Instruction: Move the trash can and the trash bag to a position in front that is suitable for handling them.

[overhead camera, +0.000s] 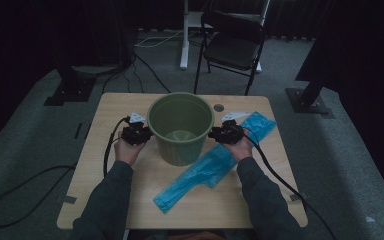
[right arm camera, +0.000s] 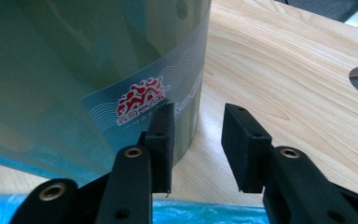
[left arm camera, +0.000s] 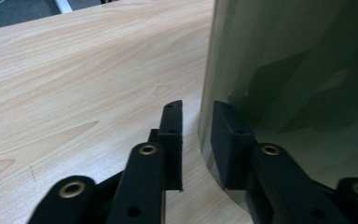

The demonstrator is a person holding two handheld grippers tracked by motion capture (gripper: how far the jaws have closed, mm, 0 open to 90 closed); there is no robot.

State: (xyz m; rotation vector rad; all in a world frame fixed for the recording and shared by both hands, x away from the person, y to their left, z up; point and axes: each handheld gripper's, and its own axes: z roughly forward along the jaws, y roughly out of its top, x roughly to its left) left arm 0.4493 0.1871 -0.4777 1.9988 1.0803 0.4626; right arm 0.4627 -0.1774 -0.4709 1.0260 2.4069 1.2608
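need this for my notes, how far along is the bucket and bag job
Early, it seems. Done: the green bucket stands upright mid-table. In hand: the left hand-held gripper and right hand-held gripper flank its sides, jaws apart, gripping nothing. Left: the blue bag lies flat on the table beside the bucket, not held; probably it has yet to go in.

A bucket (overhead camera: 181, 127) stands upright near the middle of the table (overhead camera: 130, 200), toward its far edge. The left gripper (overhead camera: 139, 131) sits just beside its left wall, the right gripper (overhead camera: 223, 133) just beside its right. A plastic bag (overhead camera: 212, 165) lies flat on the table, right of the bucket, running under the right hand (overhead camera: 241, 147). A chair (overhead camera: 232, 45) stands behind the table.
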